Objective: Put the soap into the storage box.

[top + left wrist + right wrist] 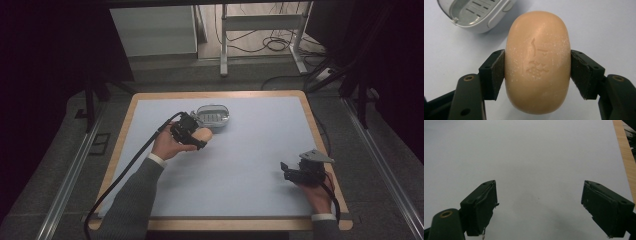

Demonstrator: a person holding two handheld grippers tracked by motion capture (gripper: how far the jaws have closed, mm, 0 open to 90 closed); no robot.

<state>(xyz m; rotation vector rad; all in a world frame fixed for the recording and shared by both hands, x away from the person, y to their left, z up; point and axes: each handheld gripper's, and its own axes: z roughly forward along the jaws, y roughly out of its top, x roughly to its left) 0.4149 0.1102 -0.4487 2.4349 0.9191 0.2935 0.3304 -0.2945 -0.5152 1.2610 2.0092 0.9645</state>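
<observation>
Firmly clamped in left gripper [537, 72]: oval peach soap bar [537, 62], pale plastic soap dish [476, 13] at eleven o'clock. Right gripper [539, 205] wide open, holding nothing, over white table mat [524, 152].

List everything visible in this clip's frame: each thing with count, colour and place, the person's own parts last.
soap bar: 1, peach-orange, clamped between the left jaws just above the mat, beside the dish
soap dish: 1, pale grey with a slotted floor, far middle of the mat, empty
mat: 1, pale blue-grey, covers the tabletop
table: 1, light wood edge around the mat
metal frame: 1, white, on the floor beyond the table, cables around it
left hand-held gripper: 1, black, shut on the soap bar
right hand-held gripper: 1, black, jaws open over bare mat, near right corner
sleeves: 2, grey, near edge
</observation>
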